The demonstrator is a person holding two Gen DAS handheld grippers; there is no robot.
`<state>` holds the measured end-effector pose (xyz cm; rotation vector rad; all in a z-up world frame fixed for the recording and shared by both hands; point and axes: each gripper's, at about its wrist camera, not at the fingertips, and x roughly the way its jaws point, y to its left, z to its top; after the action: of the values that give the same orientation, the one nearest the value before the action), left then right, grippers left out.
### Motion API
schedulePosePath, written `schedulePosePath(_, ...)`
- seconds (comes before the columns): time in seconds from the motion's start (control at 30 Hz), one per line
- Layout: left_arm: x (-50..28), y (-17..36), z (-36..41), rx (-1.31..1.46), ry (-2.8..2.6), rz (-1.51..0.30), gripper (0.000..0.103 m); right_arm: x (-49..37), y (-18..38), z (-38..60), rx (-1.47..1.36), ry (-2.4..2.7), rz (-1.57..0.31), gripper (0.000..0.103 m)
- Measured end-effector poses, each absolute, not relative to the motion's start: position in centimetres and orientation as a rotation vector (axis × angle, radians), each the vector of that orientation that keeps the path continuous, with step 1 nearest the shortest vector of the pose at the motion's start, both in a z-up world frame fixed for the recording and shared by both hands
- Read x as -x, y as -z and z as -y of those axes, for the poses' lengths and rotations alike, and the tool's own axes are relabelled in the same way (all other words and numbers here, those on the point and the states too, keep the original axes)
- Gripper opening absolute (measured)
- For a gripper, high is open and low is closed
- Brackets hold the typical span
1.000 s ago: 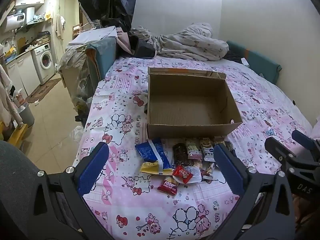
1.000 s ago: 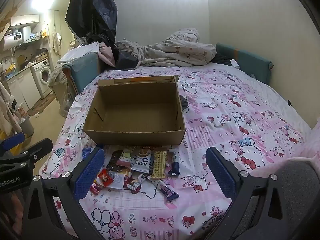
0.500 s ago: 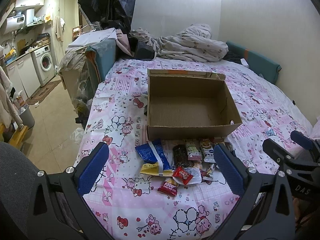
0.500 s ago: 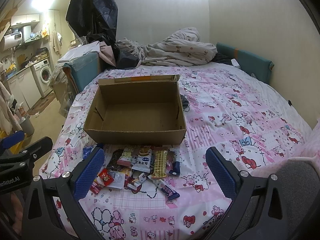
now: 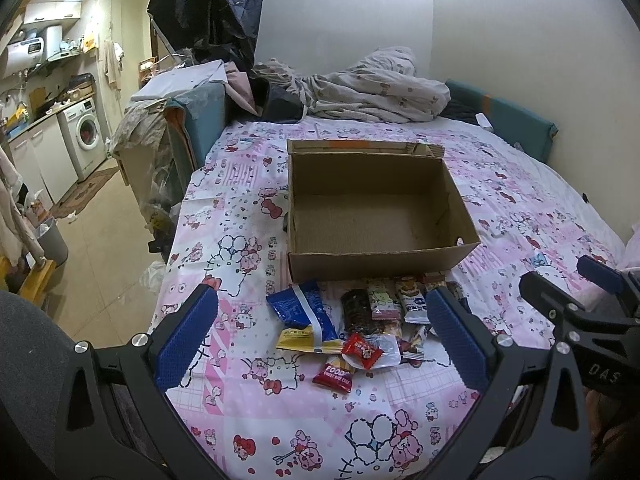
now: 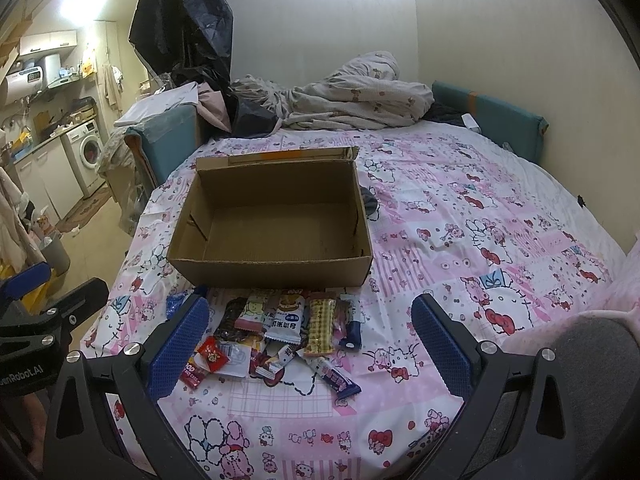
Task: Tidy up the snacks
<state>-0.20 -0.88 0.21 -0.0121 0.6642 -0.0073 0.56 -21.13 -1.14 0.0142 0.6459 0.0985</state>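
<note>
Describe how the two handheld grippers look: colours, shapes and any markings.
The left gripper and the right gripper match: black angular frames with triangular cut-outs and silver screw heads, each carrying two flat fingers faced with blue, finely textured pads. White lettering shows on their bodies: "DAS" on the right one, text ending "Robot.AI" on the left one. No cables or sleeves are visible.

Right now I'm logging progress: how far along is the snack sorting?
Nothing looks done: the cardboard box is empty. Nothing in hand: left tongs and right tongs are open. Left: the whole snack pile on the bedsheet.
</note>
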Motion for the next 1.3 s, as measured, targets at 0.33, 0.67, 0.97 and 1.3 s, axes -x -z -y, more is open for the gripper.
schedulePosePath(0.33, 0.28, -0.41, 0.98, 0.006, 0.008, -0.656, 0.103, -0.60, 1.03, 21.17, -0.020, -0.098, -0.646, 0.103)
schedulePosePath(0.67, 0.29, -0.53, 0.85, 0.012, 0.003, -0.658, 0.103, -0.53, 0.95, 21.38, -0.023, -0.099, -0.642, 0.103)
schedulePosePath(0.97, 0.28, -0.53, 0.65, 0.013, 0.001, -0.659, 0.103, -0.55, 0.94, 21.38, -0.023, -0.098, -0.642, 0.103)
schedulePosePath(1.3, 0.35, -0.51, 0.53, 0.014, -0.005, -0.660, 0.103, -0.57, 0.93, 21.42, -0.023, -0.098, -0.642, 0.103)
